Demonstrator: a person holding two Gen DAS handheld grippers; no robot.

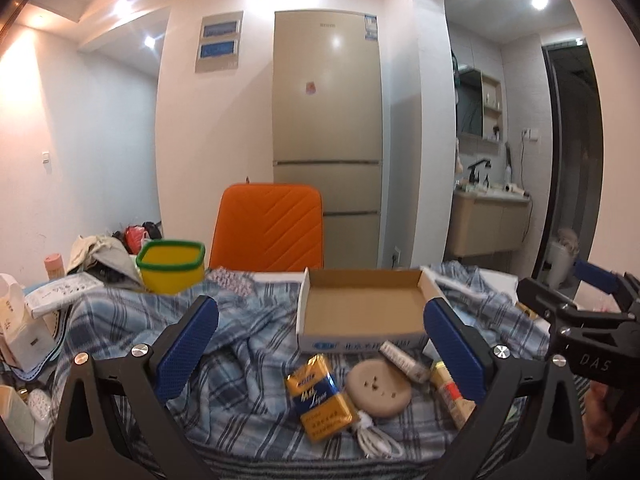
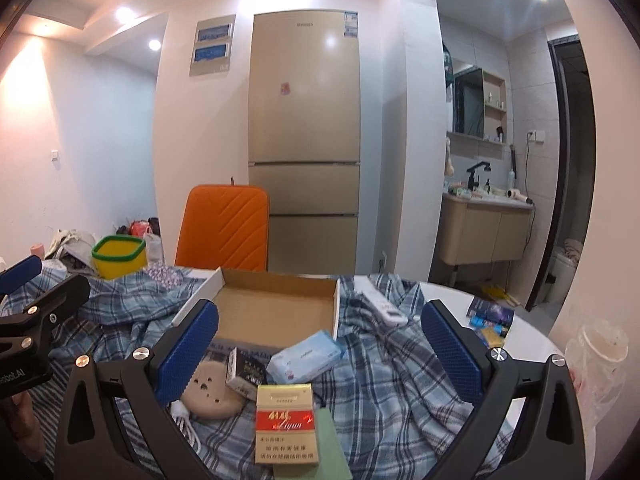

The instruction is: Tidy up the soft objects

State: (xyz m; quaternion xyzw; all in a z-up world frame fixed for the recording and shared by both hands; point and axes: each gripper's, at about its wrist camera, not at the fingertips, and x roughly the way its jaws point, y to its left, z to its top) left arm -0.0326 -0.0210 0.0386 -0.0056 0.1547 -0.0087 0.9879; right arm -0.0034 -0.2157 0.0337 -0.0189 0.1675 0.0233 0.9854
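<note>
An open, empty cardboard box (image 1: 362, 307) (image 2: 276, 307) sits on a blue plaid cloth (image 1: 248, 344) (image 2: 376, 364). In front of it lie a yellow and blue pack (image 1: 320, 398), a round beige socket (image 1: 378, 390) (image 2: 210, 394) with a white cable (image 1: 376, 440), a small tube (image 1: 404, 360), a gold and red pack (image 2: 286, 424) (image 1: 450, 394), a soft blue tissue pack (image 2: 306, 356) and a small dark box (image 2: 244, 372). My left gripper (image 1: 320, 344) is open and empty above the packs. My right gripper (image 2: 320, 344) is open and empty above the tissue pack.
A yellow tub with a green rim (image 1: 172, 266) (image 2: 118, 256) stands at the back left by an orange chair back (image 1: 268, 226) (image 2: 224, 228). A white remote (image 2: 380, 306) lies right of the box. Small boxes (image 2: 490, 316) and a plastic cup (image 2: 600, 350) sit at right.
</note>
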